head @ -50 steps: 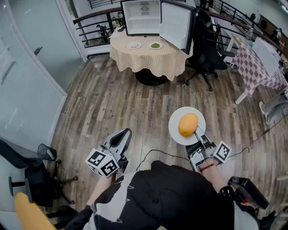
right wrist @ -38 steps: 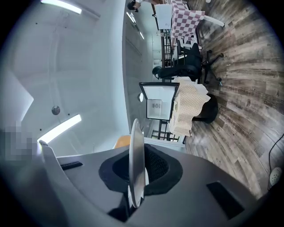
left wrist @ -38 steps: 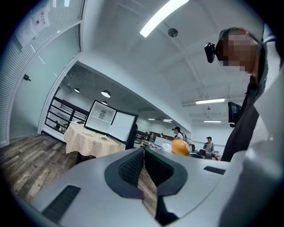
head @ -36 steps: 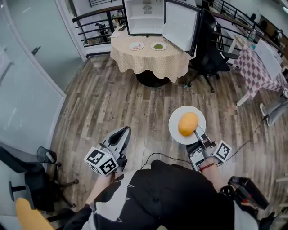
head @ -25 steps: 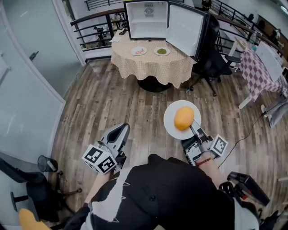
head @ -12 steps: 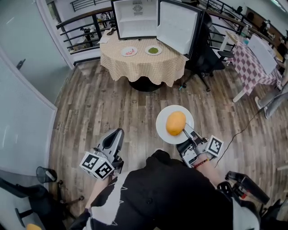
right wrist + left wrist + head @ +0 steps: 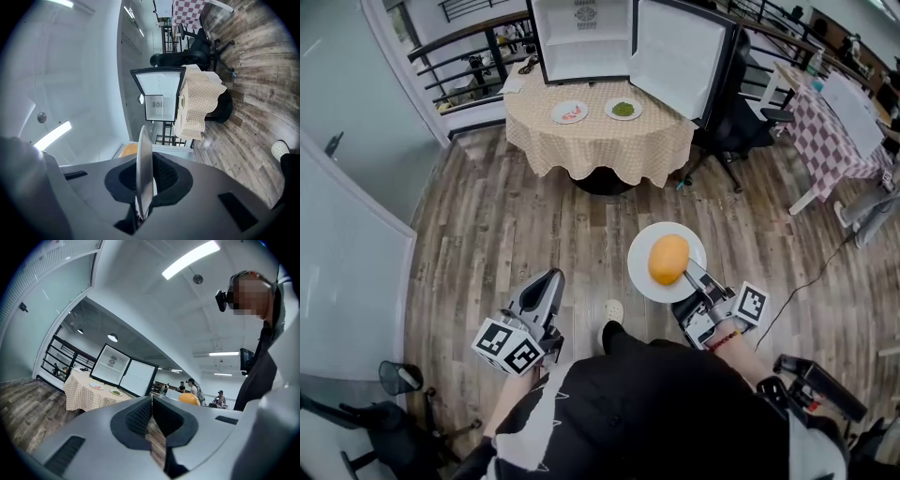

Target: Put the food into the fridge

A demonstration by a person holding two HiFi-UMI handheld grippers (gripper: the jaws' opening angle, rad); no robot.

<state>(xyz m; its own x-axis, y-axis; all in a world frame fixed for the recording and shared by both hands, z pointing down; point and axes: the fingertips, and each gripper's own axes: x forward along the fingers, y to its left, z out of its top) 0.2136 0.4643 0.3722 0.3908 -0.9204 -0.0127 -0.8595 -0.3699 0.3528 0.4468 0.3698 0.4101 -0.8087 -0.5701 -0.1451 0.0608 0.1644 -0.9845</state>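
Observation:
My right gripper (image 7: 691, 281) is shut on the near rim of a white plate (image 7: 645, 277) that carries an orange bun (image 7: 667, 259), held level above the wooden floor. In the right gripper view the plate (image 7: 144, 168) shows edge-on between the jaws. My left gripper (image 7: 546, 288) hangs at the lower left, shut, with nothing in it. Far ahead a small white fridge (image 7: 584, 37) stands open on a round table with a checked cloth (image 7: 600, 131); its door (image 7: 680, 58) swings to the right. Two small plates of food (image 7: 569, 112) (image 7: 623, 109) lie on that table.
A black office chair (image 7: 742, 112) stands right of the round table. A table with a pink checked cloth (image 7: 839, 131) is at the far right. A railing (image 7: 459, 56) runs behind the round table, a glass wall (image 7: 347, 244) lines the left. A cable (image 7: 816, 272) trails over the floor.
The round table and fridge have drawn a little closer and shifted in view as the person walks forward. A shoe now shows below the plate. Both grippers keep their pose and hold.

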